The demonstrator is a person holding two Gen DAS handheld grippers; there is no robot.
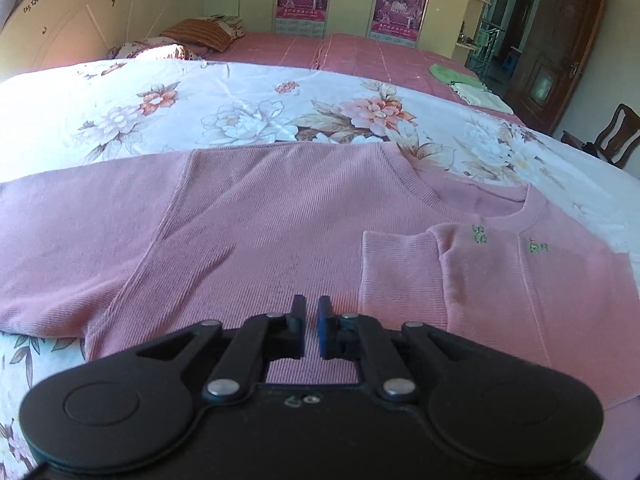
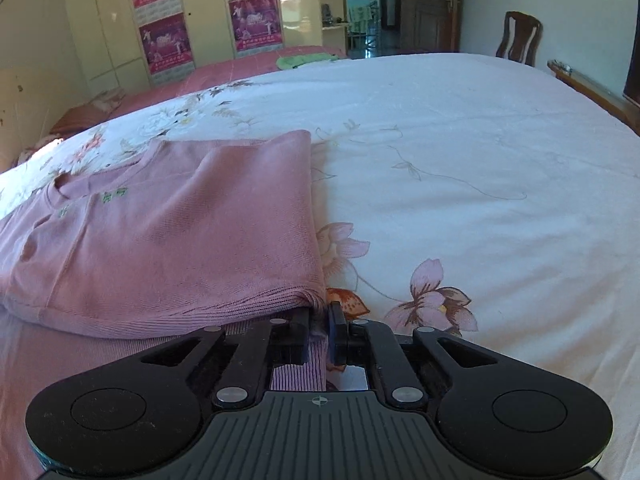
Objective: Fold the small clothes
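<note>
A pink ribbed sweater (image 1: pixel 260 232) with small green embroidery by the collar lies on the floral bedsheet (image 1: pixel 200 112). In the left wrist view its right side is folded over the body, with a sleeve cuff (image 1: pixel 400 272) lying across it; the left sleeve stretches out to the left. My left gripper (image 1: pixel 311 312) hovers just above the sweater's lower body, jaws nearly closed with nothing between them. In the right wrist view my right gripper (image 2: pixel 319 320) is shut on the folded edge of the sweater (image 2: pixel 180 232) near its hem and lifts that corner a little.
The white floral sheet (image 2: pixel 460 160) spreads wide to the right of the sweater. A pink bed cover (image 1: pixel 360 52) with pillows (image 1: pixel 192 36) and a green cloth (image 1: pixel 452 72) lies behind. A wooden chair (image 2: pixel 518 38) and a wardrobe stand at the back.
</note>
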